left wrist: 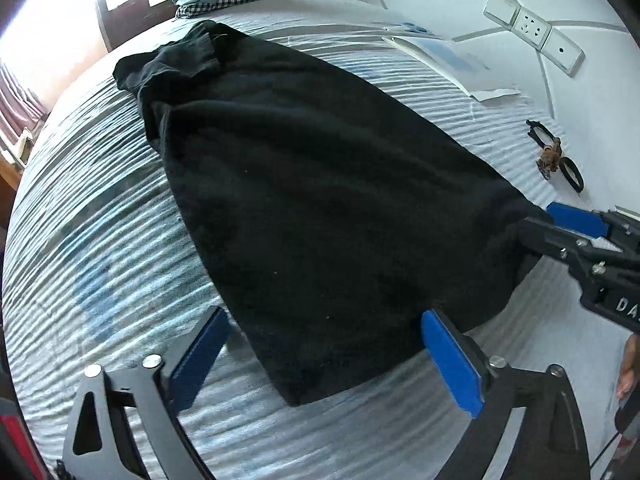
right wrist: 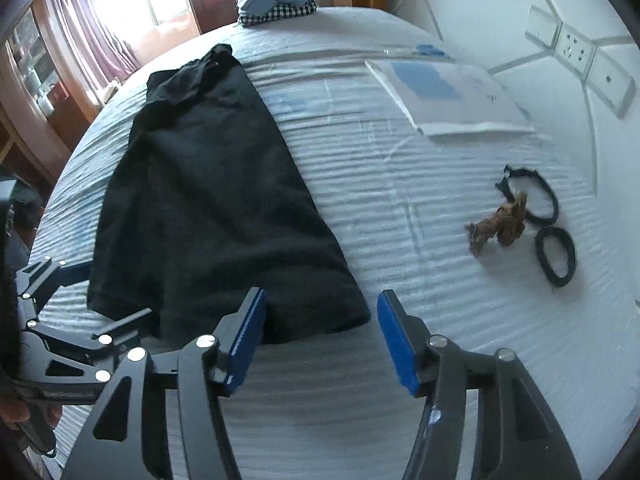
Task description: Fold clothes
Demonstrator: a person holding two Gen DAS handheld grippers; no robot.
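A black garment [left wrist: 312,184] lies folded lengthwise on a bed with a pale ribbed cover [left wrist: 100,240]; it also shows in the right wrist view [right wrist: 208,200]. My left gripper [left wrist: 324,344] is open, its blue pads either side of the garment's near hem. My right gripper [right wrist: 320,328] is open at the garment's near right corner, its jaws wide apart and empty. In the left wrist view the right gripper [left wrist: 560,224] sits at the garment's right corner. The far end of the garment is bunched.
A pile of folded clothes [right wrist: 276,4] sits at the far end of the bed. A white and blue booklet [right wrist: 444,96], two black hair ties [right wrist: 556,256] and a brown tuft [right wrist: 504,224] lie to the right. Wall sockets [right wrist: 576,50] are beyond.
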